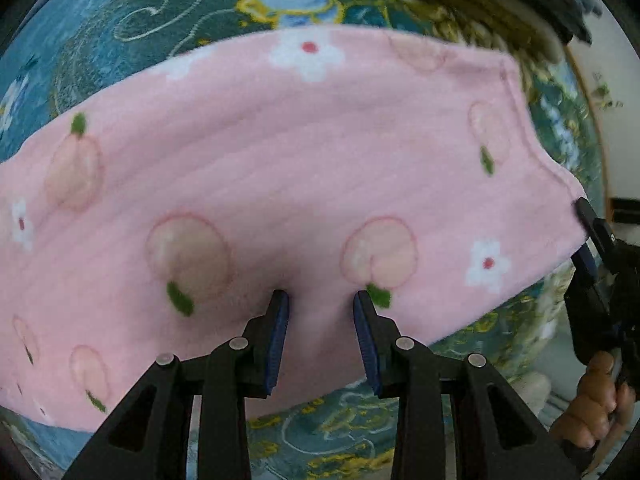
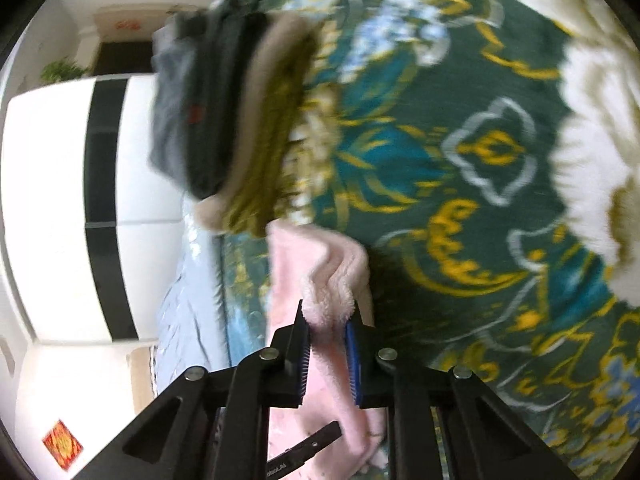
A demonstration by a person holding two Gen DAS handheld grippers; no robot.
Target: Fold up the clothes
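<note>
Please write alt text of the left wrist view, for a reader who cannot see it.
The left tongs pinch the near edge of a pink fleece garment printed with peaches and white flowers, spread over a green patterned cover. At the right edge, the right tongs, held by a hand, grip the garment's corner.

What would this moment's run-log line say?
step: folding | left gripper: shut on pink garment | right gripper: shut on garment's fleecy edge | surface: patterned green bedspread | nearby: stacked clothes
</note>
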